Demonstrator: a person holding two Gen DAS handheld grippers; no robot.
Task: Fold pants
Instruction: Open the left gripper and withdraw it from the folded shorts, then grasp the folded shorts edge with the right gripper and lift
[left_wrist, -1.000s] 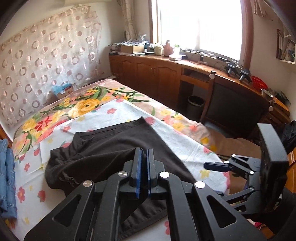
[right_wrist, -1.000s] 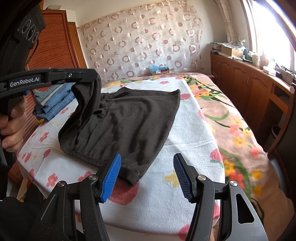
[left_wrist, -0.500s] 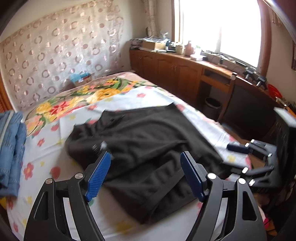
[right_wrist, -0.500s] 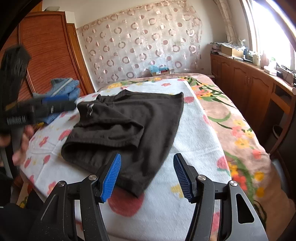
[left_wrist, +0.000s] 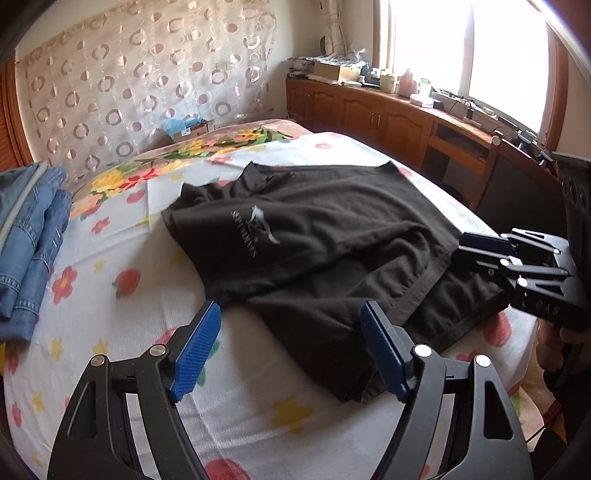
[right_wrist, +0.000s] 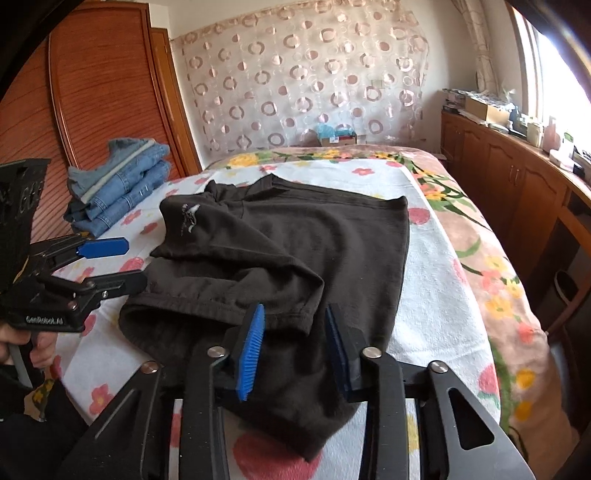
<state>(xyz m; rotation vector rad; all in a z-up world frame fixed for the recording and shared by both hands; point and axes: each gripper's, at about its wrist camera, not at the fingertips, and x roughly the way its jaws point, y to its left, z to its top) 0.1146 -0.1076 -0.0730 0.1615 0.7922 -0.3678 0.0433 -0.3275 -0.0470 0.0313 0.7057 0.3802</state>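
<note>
The dark brown pants (left_wrist: 314, 251) lie on the flowered bed sheet (left_wrist: 122, 317), partly folded, with a white logo facing up; they also show in the right wrist view (right_wrist: 295, 251). My left gripper (left_wrist: 291, 350) is open and empty, just above the near edge of the pants; it also shows at the left of the right wrist view (right_wrist: 110, 262). My right gripper (right_wrist: 295, 350) is open with its jaws narrowed, right over the folded hem, nothing held. It also shows at the right in the left wrist view (left_wrist: 476, 247), by the pants' edge.
A stack of folded blue jeans (right_wrist: 118, 184) lies at the bed's far left corner, also in the left wrist view (left_wrist: 29, 236). A wooden wardrobe (right_wrist: 103, 92) stands behind it. Wooden cabinets (left_wrist: 388, 118) run along the window side. A small box (right_wrist: 336, 134) sits at the bed's head.
My left gripper opened, let go of the pants leg and drew back; the leg now lies folded over. My right gripper moved forward over the hem and its jaws narrowed.
</note>
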